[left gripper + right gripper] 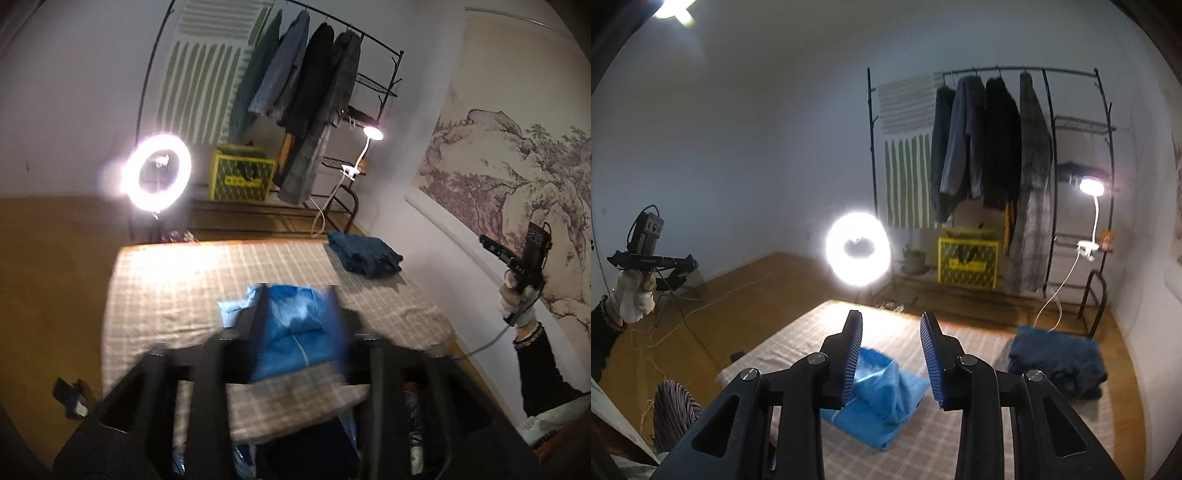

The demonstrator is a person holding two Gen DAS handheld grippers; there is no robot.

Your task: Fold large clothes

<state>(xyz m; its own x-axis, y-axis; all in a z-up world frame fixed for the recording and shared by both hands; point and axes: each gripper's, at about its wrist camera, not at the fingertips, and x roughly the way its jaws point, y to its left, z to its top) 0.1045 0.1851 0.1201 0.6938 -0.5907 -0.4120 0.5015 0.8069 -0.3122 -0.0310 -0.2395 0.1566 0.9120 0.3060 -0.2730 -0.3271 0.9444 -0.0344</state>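
A bright blue garment [295,332] [886,391] lies folded on the checked cloth of the table [166,280] [979,424]. My left gripper [297,310] hangs above it, blurred, with its fingers apart and the garment showing between them from below. My right gripper [891,323] is also raised over the table, open, its blue ribbed pads bare. A folded dark blue garment [365,254] [1056,354] rests at the table's far right corner. Each view shows the other gripper held up by a gloved hand [517,299] [631,295].
A lit ring light [159,171] [858,249] stands beyond the table. Behind it are a clothes rack with several hanging coats [314,92] [990,147], a yellow crate [242,177] [967,264] and a clip lamp [373,133] [1091,186]. A wooden floor surrounds the table.
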